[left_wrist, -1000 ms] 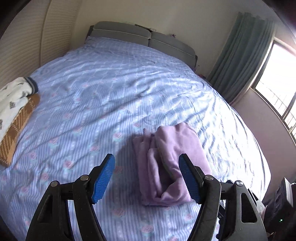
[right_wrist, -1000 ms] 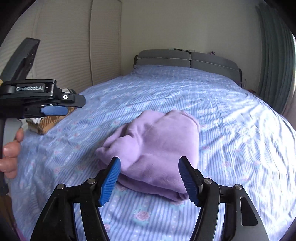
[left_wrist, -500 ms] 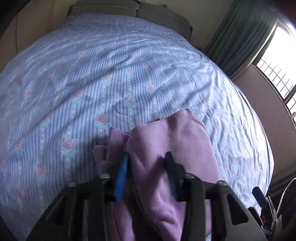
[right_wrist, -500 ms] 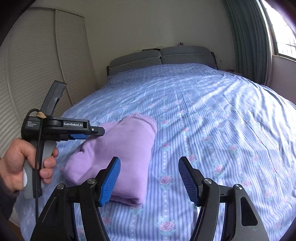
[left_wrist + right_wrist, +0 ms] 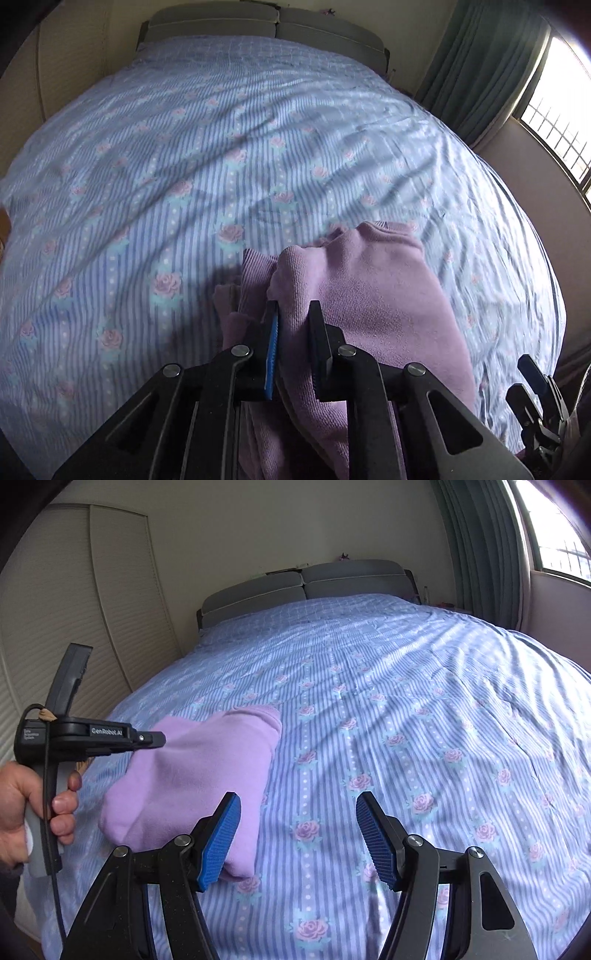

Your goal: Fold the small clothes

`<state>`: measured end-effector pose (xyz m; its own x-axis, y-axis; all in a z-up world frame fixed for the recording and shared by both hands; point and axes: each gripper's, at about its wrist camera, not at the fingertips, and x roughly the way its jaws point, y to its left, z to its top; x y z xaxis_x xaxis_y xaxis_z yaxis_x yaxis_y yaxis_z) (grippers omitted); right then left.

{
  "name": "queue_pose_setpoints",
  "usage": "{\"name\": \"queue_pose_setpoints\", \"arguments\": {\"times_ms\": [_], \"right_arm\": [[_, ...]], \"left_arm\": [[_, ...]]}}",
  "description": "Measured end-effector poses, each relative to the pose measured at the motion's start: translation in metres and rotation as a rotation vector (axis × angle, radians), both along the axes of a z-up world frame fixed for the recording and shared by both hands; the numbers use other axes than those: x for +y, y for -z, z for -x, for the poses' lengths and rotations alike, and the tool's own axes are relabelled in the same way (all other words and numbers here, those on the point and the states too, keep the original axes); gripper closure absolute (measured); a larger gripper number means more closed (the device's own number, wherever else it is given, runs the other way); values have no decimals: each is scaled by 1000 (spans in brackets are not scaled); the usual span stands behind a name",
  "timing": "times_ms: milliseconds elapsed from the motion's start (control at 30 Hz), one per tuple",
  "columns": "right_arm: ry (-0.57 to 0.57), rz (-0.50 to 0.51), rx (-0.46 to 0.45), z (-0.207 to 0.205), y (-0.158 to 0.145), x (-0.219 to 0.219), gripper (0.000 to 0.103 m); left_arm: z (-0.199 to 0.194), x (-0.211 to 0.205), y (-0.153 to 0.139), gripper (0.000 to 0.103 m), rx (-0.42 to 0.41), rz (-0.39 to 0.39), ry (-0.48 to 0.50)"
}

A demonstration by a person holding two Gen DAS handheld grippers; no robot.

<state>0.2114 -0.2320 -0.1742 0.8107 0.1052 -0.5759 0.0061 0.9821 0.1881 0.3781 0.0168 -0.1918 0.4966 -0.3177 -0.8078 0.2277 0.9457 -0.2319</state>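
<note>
A folded lilac fleece garment (image 5: 373, 295) lies on the blue striped rose-print bedsheet (image 5: 184, 166). My left gripper (image 5: 293, 314) is shut on a fold at the garment's near left edge. In the right wrist view the same garment (image 5: 207, 768) sits left of centre, with the left gripper's body and a hand pressed against its left side. My right gripper (image 5: 299, 834) is open and empty, just right of the garment's near corner, above the sheet.
A grey padded headboard (image 5: 303, 587) stands at the far end of the bed. Slatted wardrobe doors (image 5: 74, 635) line the left wall. A green curtain (image 5: 476, 70) and a bright window (image 5: 554, 107) are on the right.
My left gripper came down onto the lilac garment and closed on its fold. My right gripper drew back and swung right, staying open.
</note>
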Motion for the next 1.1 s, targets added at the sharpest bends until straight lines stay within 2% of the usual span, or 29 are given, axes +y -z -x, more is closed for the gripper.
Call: {"name": "queue_pose_setpoints", "arguments": {"times_ms": [133,167,200,267,367,500,533,567,600,667,833,1000,1100], "right_arm": [[-17,12,33,-2,7,5,38],[-18,11,35,-2,8,5,38],[-18,8,34,-2,7,5,38],[-18,-1,29,0,4,5,38],[-16,0,17,5,-3,4,38],[-9,3,4,15,-11,2,38],[-8,1,3,18,-12,1,38],[-8,1,4,20,-12,1,38],[-6,4,5,22,-13,0,38],[-4,7,7,25,-15,0,38],[10,16,2,29,-19,-4,38],[16,13,3,29,-19,-7,38],[12,14,15,28,-13,-5,38]], "left_arm": [[6,0,-1,81,-41,-2,2],[8,0,-4,72,-44,-5,3],[11,0,-8,58,-45,-4,4],[22,4,-18,46,-68,14,-3],[43,10,-30,46,-81,42,-5],[70,9,-29,49,-43,111,32],[74,7,-26,51,-31,126,47],[76,5,-22,59,-16,137,60],[77,2,-16,69,2,135,64],[76,-1,-5,76,32,127,57],[76,4,9,82,58,143,26],[96,16,-9,85,-26,107,-45],[94,18,10,85,3,78,-46]]}}
